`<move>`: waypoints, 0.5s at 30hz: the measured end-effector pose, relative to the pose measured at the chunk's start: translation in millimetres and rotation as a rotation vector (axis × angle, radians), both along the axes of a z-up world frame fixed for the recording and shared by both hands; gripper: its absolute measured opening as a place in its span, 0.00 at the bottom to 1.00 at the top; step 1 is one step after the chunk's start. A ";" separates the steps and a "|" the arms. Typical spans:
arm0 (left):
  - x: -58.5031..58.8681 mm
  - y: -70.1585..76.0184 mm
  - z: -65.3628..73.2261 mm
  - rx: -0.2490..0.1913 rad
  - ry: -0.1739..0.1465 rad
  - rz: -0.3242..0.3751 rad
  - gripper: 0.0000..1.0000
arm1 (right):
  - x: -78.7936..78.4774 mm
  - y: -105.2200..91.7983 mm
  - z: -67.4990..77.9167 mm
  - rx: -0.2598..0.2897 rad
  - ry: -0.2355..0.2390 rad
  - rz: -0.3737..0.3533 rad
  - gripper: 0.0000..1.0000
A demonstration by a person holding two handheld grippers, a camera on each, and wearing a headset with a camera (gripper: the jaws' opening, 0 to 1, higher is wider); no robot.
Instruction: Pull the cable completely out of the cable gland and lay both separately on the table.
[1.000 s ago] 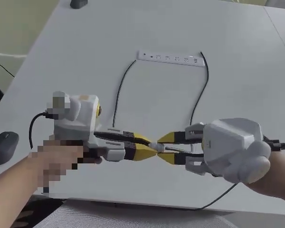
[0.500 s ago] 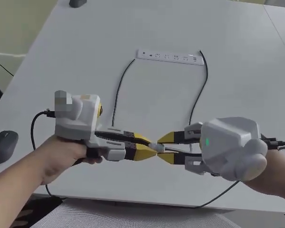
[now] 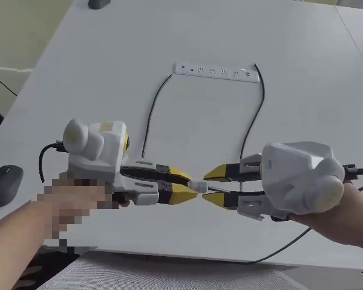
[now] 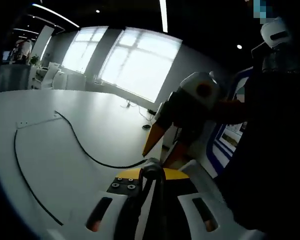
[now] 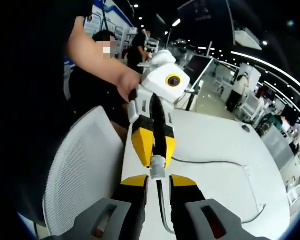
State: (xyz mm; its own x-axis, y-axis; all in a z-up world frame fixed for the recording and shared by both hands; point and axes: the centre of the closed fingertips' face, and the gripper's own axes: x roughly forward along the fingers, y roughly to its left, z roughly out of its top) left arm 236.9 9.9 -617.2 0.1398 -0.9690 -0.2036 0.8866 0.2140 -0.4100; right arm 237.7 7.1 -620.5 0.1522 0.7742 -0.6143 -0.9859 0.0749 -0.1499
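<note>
In the head view my two grippers meet tip to tip above the table's near edge. The left gripper (image 3: 192, 192) comes in from the left, shut on the black cable (image 3: 154, 174) that runs along its yellow jaws. The small white cable gland (image 3: 201, 187) sits at its tip. My right gripper (image 3: 204, 186) faces it, its yellow jaws a gland's width apart and closed on the gland. In the right gripper view the gland (image 5: 157, 169) stands just above my own jaws, and a dark cable tail (image 5: 161, 202) runs back between them. The left gripper view has the gland (image 4: 152, 168) at the jaw tips.
A white power strip (image 3: 216, 73) lies far across the white table (image 3: 97, 78), with black cords (image 3: 255, 121) curving toward me. A dark mouse (image 3: 3, 186) sits at the left edge. A grey mesh chair (image 3: 169, 275) is below the near edge.
The right gripper has shifted slightly to the right and the left slightly to the left, so the tips stand a little farther apart. Both grips are unchanged.
</note>
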 end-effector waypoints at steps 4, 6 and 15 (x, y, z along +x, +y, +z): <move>1.3 0.4 -0.3 0.027 -0.063 -0.003 0.15 | 9.3 -9.0 -3.2 0.019 0.031 -0.109 0.13; 2.4 0.2 0.1 0.040 -0.083 0.001 0.15 | 14.1 -14.5 -6.4 0.017 0.035 -0.166 0.12; 5.3 -2.5 1.5 0.074 -0.126 0.001 0.14 | 10.0 -13.5 -15.8 -0.003 -0.030 -0.199 0.12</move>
